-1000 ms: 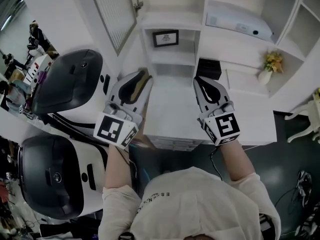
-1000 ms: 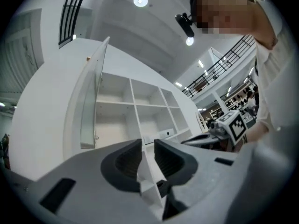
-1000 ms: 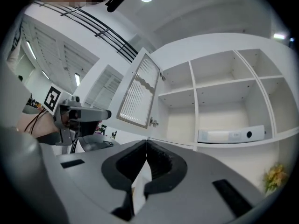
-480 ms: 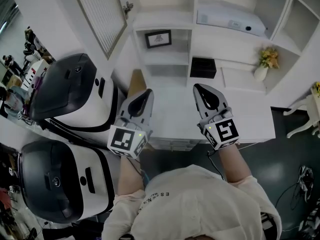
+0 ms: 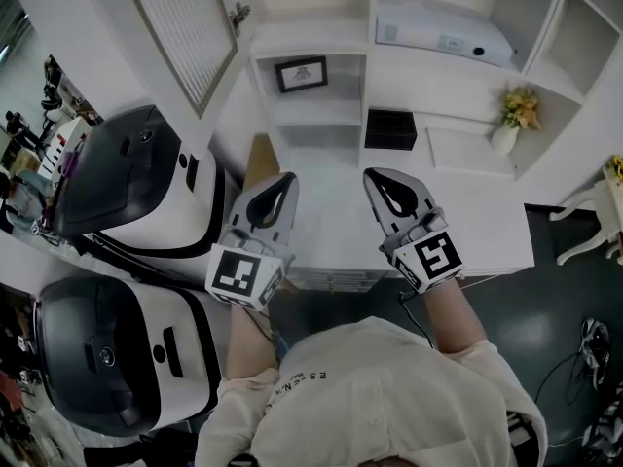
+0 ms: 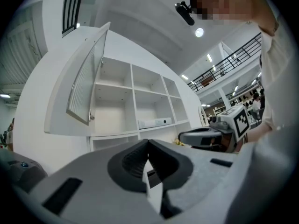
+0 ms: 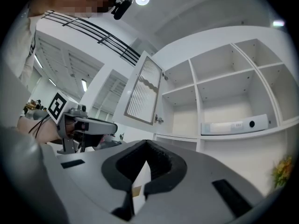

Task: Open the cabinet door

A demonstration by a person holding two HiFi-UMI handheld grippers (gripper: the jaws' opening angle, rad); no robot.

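Cabinet door (image 5: 185,27) swung open, we hold left gripper (image 5: 280,179) and right gripper (image 5: 376,175) fully closed, both empty, over counter's (image 5: 487,232) front edge.

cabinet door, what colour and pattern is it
The cabinet door is white with a ribbed panel; clearest in the right gripper view.

The head view is looking steeply down from over the person's shoulders, with the shelf unit (image 5: 372,86) running along its top edge and the left tongs (image 5: 283,181) and right tongs (image 5: 376,177) close beneath. The left gripper view is riding low on its tongs, facing slightly upward at the shelf unit from near its left end; the right gripper view is doing likewise from nearer its middle. All three are sharing the shelf unit and its open cabinet door (image 5: 185,27)
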